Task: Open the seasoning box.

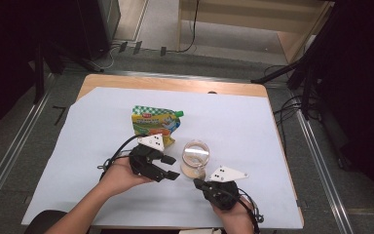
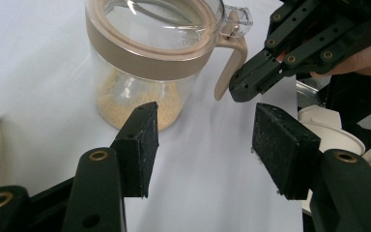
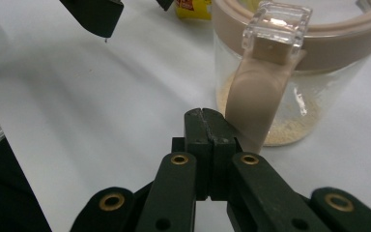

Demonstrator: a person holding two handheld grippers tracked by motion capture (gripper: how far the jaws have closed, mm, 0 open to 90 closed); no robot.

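A: Where is the clear glass jar with the tan plastic lid ring and tan handle?

B: It stands upright on the white sheet covering the wooden desk, right of the middle and toward the near edge. A thin layer of pale yellowish crumbs lies on its bottom. Its clear lid is down, with a clear tab sitting above the handle.

A: And the left gripper?

B: It is held just left of the jar, pointing at it. Its fingers are released, standing apart with bare sheet between them, and the jar sits just beyond their tips, untouched.

A: What about the right gripper?

B: It comes in from the near edge, just below the jar. Its fingers are clenched flat against each other with nothing between them. Their tip sits right at the lower end of the tan handle; whether it touches the handle I cannot tell.

A: Anything else on the desk?

B: A yellow and green printed refill pouch with a green spout cap lies flat behind the left gripper, toward the middle of the sheet, well short of the far edge. It is near the jar but apart from it.
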